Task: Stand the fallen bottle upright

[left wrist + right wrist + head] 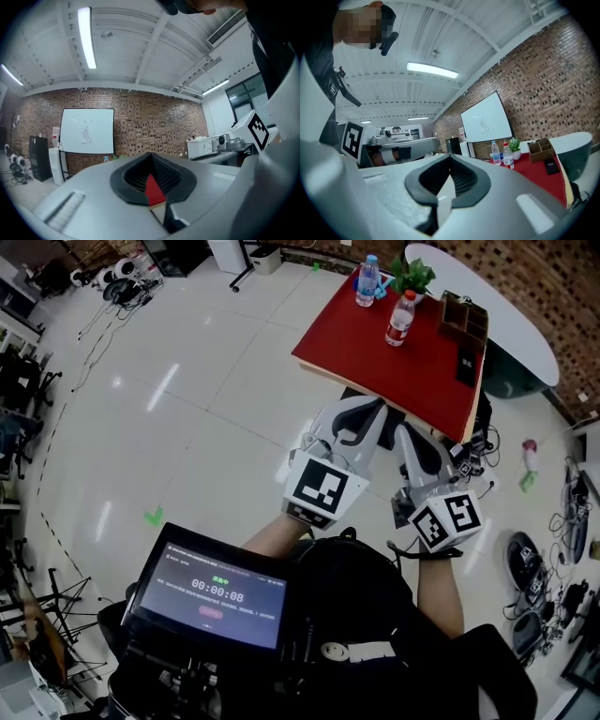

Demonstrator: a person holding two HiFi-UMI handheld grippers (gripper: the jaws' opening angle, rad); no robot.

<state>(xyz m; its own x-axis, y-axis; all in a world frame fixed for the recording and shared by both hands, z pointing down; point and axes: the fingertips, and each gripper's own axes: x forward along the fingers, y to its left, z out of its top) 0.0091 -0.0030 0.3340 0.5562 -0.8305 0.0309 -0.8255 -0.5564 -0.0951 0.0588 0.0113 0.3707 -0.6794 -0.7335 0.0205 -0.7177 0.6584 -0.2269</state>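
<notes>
Two clear bottles stand upright on the red table (375, 362): a blue-capped bottle (367, 280) at its far edge and a red-capped bottle (399, 319) nearer the middle. The right gripper view shows the blue-capped bottle (495, 152) and the red-capped bottle (508, 156) side by side. No lying bottle shows in any view. My left gripper (375, 407) and right gripper (403, 432) hang side by side just short of the table's near edge, pointing level. The left gripper (151, 157) and the right gripper (450, 159) are both shut and hold nothing.
On the table are a potted plant (410, 276), a brown organiser box (462, 315) and a flat black item (465, 364). A white oval table (511, 320) stands behind. A tablet screen (211, 594) sits near my body. Cables and gear (548, 577) lie on the floor at right.
</notes>
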